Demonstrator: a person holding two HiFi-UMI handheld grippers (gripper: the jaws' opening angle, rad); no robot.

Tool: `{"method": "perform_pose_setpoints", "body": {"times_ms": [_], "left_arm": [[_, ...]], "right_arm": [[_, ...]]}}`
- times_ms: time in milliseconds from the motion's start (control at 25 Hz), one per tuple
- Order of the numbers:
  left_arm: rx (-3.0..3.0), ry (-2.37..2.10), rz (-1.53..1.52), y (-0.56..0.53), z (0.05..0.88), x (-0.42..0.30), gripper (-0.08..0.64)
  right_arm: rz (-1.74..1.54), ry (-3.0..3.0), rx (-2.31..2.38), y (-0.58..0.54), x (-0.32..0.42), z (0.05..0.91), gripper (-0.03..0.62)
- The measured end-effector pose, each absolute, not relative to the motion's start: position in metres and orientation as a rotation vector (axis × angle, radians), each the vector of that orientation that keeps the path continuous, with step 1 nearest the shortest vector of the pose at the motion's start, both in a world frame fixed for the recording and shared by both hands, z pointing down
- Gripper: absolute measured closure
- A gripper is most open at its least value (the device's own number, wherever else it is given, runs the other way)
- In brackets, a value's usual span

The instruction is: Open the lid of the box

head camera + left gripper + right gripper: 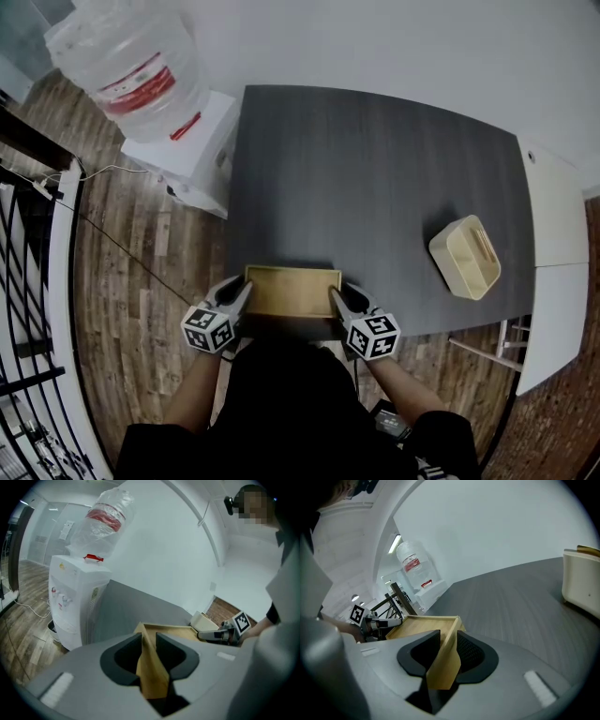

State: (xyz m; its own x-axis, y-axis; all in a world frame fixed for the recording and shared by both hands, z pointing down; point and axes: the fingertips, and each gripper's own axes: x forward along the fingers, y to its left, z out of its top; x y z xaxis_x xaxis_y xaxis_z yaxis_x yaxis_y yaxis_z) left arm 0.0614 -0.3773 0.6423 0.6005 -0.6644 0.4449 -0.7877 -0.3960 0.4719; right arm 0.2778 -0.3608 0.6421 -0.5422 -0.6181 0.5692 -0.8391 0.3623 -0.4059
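Near edge of the table [375, 169] is occupied by the box [292, 292], its end walls pinched in the fingers of the left gripper [242, 292] and right gripper [337, 298]; both ends should be lifted evenly.

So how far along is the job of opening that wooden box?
Early. Done: the left gripper and right gripper each have jaws clamped on an end wall of the wooden box. In hand: that two-sided hold. Left: the opening itself; nothing wooden lies apart on the table, and I can't tell whether anything has lifted.
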Motion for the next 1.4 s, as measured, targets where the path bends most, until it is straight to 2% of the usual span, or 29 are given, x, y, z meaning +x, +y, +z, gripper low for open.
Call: {"method": "perform_pose_setpoints", "body": {"times_ms": [200, 680, 840, 1400], "left_arm": [[2.094, -1.156, 0.184, -0.380, 0.645, 0.055, 0.436], [2.062, -1.185, 0.193, -0.381, 0.646, 0.053, 0.447], [2.079, -1.181, 0.216, -0.381, 0.645, 0.056, 0.480], [2.008, -1.231, 0.280, -0.383, 0.649, 0.054, 0.488]], "right_arm": [[0.910, -2.312, 1.271, -0.361, 0.276, 0.641, 0.479], [0.960, -2.285, 1.330, -0.361, 0.307, 0.642, 0.502], [1.082, -2.274, 1.384, -0.361, 0.321, 0.644, 0.511], [1.035, -2.227, 1.447, -0.362, 0.344, 0.644, 0.517]]}}
